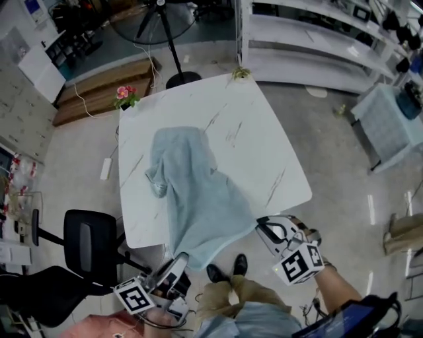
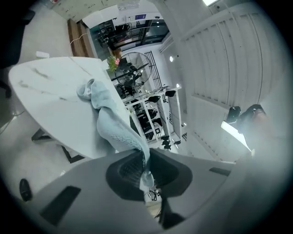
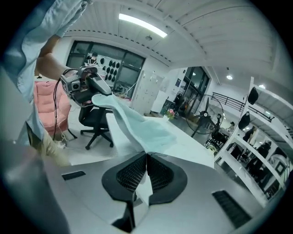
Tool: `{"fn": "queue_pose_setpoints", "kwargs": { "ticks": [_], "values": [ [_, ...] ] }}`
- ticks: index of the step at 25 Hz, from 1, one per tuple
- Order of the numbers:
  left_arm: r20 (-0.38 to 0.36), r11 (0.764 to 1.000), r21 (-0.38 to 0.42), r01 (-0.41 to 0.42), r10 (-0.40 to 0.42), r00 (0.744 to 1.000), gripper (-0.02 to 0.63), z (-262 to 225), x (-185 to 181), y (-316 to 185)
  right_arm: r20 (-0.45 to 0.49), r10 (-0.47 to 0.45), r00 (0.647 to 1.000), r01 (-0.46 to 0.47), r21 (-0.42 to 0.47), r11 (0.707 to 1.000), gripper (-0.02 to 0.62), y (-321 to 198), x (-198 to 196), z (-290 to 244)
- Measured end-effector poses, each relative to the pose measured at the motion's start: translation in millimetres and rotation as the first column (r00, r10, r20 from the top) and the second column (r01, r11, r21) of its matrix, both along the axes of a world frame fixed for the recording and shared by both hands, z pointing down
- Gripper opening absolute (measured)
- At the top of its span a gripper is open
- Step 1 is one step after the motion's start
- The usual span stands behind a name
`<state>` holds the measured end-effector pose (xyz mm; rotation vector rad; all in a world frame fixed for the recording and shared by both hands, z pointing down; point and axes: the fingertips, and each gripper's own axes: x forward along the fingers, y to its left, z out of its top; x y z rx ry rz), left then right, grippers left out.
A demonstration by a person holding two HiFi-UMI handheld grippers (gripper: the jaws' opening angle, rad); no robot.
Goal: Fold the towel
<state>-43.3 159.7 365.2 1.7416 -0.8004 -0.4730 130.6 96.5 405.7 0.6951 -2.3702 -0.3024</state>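
A light blue towel lies rumpled across the white marble table, and its near end is drawn past the table's near edge. My left gripper is shut on the towel's near left corner, below the table edge. My right gripper is shut on the near right corner, beside the table's edge. In the left gripper view the towel runs from the table into the closed jaws. In the right gripper view the towel stretches from my jaws across to the left gripper.
A black office chair stands left of the table's near corner. A standing fan and a pot of flowers are beyond the table. White shelving runs along the far right. The person's shoes are below the near edge.
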Motion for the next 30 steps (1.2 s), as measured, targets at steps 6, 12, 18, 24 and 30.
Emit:
{"fn": "queue_pose_setpoints", "kwargs": {
  "ticks": [6,12,18,24,30],
  "values": [
    [0.03,0.998,-0.02,-0.065,0.065,0.997,0.025,36.2,25.2,27.3,-0.081,0.001,0.997,-0.003,-0.023,1.0,0.021,21.3,25.1,29.5],
    [0.028,0.993,-0.052,-0.104,0.106,0.994,0.025,74.6,48.8,54.9,-0.133,-0.006,0.991,0.001,-0.034,0.999,0.021,40.0,42.6,56.7],
    [0.036,0.989,-0.075,-0.128,0.13,0.991,0.025,104.0,73.2,77.5,-0.179,-0.019,0.984,0.011,-0.044,0.999,0.021,56.9,68.0,85.1],
    [0.053,0.987,-0.076,-0.14,0.145,0.988,0.025,124.8,94.3,94.8,-0.23,-0.035,0.973,0.026,-0.041,0.999,0.021,76.0,93.2,111.7],
    [0.068,0.986,-0.094,-0.141,0.147,0.987,0.025,138.9,110.7,116.8,-0.246,-0.046,0.968,0.035,-0.049,0.998,0.02,97.2,109.8,128.7]
  ]
}}
